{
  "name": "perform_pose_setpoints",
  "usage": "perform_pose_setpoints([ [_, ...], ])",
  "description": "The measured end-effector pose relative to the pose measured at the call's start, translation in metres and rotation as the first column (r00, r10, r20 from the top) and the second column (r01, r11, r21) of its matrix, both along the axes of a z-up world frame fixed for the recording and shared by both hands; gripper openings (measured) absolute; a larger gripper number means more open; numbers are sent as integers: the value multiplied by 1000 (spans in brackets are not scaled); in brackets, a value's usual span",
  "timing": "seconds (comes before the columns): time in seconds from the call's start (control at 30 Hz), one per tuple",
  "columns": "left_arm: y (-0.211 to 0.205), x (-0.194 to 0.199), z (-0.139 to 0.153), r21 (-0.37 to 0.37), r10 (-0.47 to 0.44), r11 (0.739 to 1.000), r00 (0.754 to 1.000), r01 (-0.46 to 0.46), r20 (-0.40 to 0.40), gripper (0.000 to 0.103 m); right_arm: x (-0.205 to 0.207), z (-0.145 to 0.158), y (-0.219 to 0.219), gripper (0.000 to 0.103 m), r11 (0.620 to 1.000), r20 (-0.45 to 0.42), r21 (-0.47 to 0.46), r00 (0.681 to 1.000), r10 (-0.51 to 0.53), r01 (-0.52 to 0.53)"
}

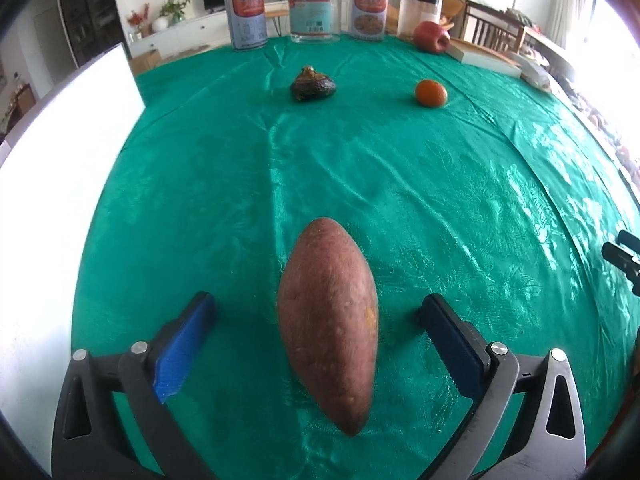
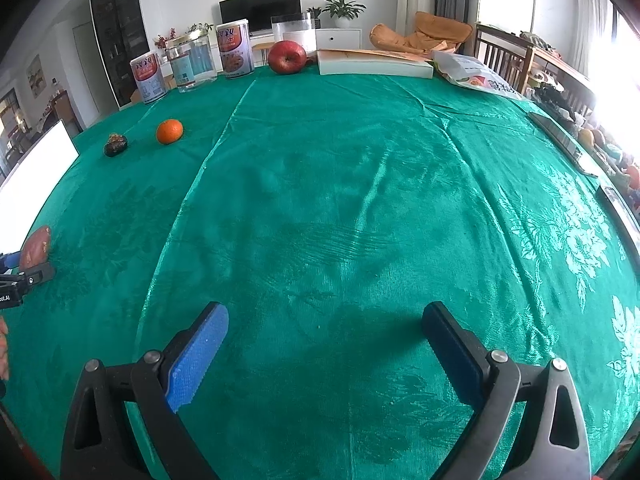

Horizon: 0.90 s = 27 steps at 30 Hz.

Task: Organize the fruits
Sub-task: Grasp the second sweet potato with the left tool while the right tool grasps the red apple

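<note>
A reddish-brown sweet potato (image 1: 328, 320) lies lengthwise on the green tablecloth (image 1: 440, 200), between the fingers of my left gripper (image 1: 318, 304). The jaws stand wide open, and both blue pads are clear of its sides. Farther back lie a dark, wrinkled fruit (image 1: 312, 84) and an orange (image 1: 431, 93). A red apple (image 1: 431, 37) rests at the far edge beside a book. My right gripper (image 2: 324, 312) hangs open over bare cloth with nothing between its fingers. In the right wrist view the sweet potato (image 2: 36, 246) shows at the far left, with the orange (image 2: 169, 131) and the apple (image 2: 287, 57) beyond.
Two printed cans (image 1: 245, 16) (image 1: 370, 8), a clear jar (image 1: 314, 10) and a clear container (image 1: 418, 12) line the far edge. A thick book (image 2: 374, 62) and a snack bag (image 2: 476, 74) lie at the back right. A white board (image 1: 60, 180) stands along the left edge.
</note>
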<state>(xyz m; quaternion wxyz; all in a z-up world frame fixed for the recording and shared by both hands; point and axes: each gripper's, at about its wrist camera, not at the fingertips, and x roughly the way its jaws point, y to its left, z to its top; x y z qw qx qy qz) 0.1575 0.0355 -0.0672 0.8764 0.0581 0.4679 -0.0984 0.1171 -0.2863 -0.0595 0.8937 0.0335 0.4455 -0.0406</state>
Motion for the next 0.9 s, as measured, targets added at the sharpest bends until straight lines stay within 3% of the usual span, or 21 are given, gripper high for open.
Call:
perform_pose_setpoints([
  [0.23, 0, 0, -1, -7, 4, 1000, 1000, -4, 24, 103, 5, -2, 5, 103, 999, -37, -32, 999, 11, -12],
  [0.4, 0, -1, 0, -8, 6, 1000, 1000, -6, 25, 103, 46, 16, 7, 102, 984, -124, -5, 977, 176, -178],
  [0.53, 0, -1, -1, -9, 7, 1000, 1000, -7, 25, 103, 138, 72, 7, 102, 968, -58, -93, 971, 230, -235],
  [0.67, 0, -2, 0, -11, 7, 1000, 1000, -7, 24, 103, 251, 105, 5, 102, 965, -5, -177, 981, 194, -191],
  [0.8, -1, -2, 0, -11, 8, 1000, 1000, -8, 25, 103, 346, 109, 9, 102, 980, 1, -122, 988, 157, -156],
  [0.9, 0, -1, 0, -11, 9, 1000, 1000, -9, 25, 103, 392, 95, 21, 96, 981, -22, -124, 989, 147, -148],
])
